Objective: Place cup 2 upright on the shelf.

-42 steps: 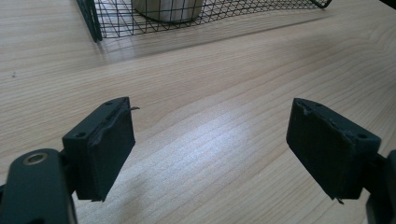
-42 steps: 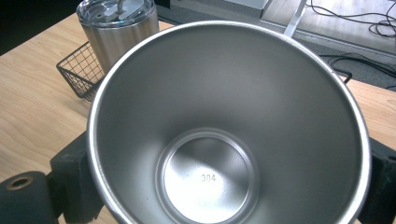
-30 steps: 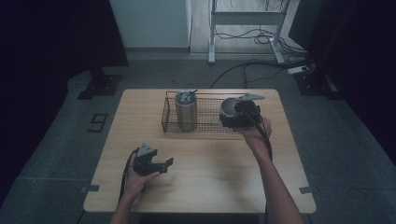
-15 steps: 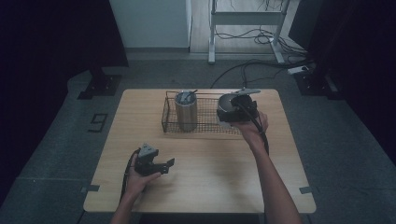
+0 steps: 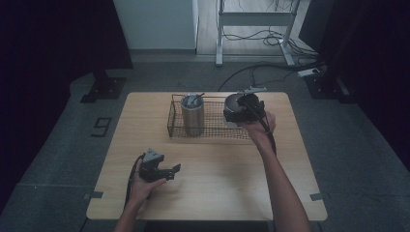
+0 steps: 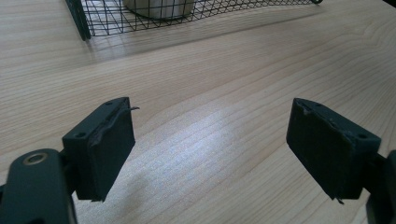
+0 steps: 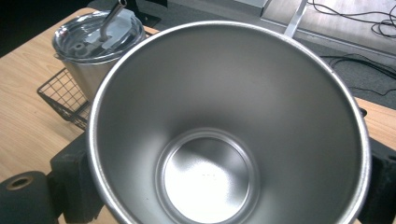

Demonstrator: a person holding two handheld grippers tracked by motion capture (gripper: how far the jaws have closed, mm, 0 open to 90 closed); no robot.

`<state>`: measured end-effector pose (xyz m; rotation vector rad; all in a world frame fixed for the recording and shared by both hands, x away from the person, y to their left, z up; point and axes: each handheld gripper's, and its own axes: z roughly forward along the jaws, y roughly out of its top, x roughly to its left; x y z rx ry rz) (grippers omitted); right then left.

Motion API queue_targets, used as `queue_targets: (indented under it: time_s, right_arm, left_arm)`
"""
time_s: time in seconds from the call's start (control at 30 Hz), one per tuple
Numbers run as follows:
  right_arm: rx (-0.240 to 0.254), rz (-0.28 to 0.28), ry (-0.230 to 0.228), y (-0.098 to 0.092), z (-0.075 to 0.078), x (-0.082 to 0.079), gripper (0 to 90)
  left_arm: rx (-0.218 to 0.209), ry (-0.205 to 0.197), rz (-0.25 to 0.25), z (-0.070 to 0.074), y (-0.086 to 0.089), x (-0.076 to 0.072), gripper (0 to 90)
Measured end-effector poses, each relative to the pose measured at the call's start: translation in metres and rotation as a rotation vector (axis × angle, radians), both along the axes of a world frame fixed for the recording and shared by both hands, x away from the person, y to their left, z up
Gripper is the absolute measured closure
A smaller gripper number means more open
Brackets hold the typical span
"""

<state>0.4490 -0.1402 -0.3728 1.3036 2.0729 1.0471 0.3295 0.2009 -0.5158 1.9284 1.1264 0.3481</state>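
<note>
Steel cup point(image 7: 224, 140), shiny, empty, clamped in right tool point(image 5: 244, 113)

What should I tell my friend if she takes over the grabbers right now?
Right gripper: shut on the open steel cup, held above the right end of the wire basket. The cup is empty inside.
Left gripper: open, holding nothing, low over the bare near part of the table.
The lidded steel cup stands upright in the basket's left end.
Done: open cup gripped.
Left: probably move the cup and set it down; which way it is headed isn't clear.

Left tool point(image 5: 170, 170) low, jaws wide; right tool point(image 5: 240, 110) raised, clamped.
</note>
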Motion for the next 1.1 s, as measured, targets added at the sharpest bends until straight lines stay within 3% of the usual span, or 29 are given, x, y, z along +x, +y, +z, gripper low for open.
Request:
queue_targets:
  time_s: [0.9, 1.1]
  right_arm:
    - [-0.013, -0.003, 0.038, -0.003, -0.019, 0.04, 7.2]
    - [-0.022, 0.004, 0.053, 0.0, -0.029, 0.05, 7.2]
  left_arm:
    - [0.011, 0.009, 0.002, -0.002, 0.002, 0.002, 15.5]
    - [0.013, 0.013, 0.003, -0.003, 0.003, 0.002, 15.4]
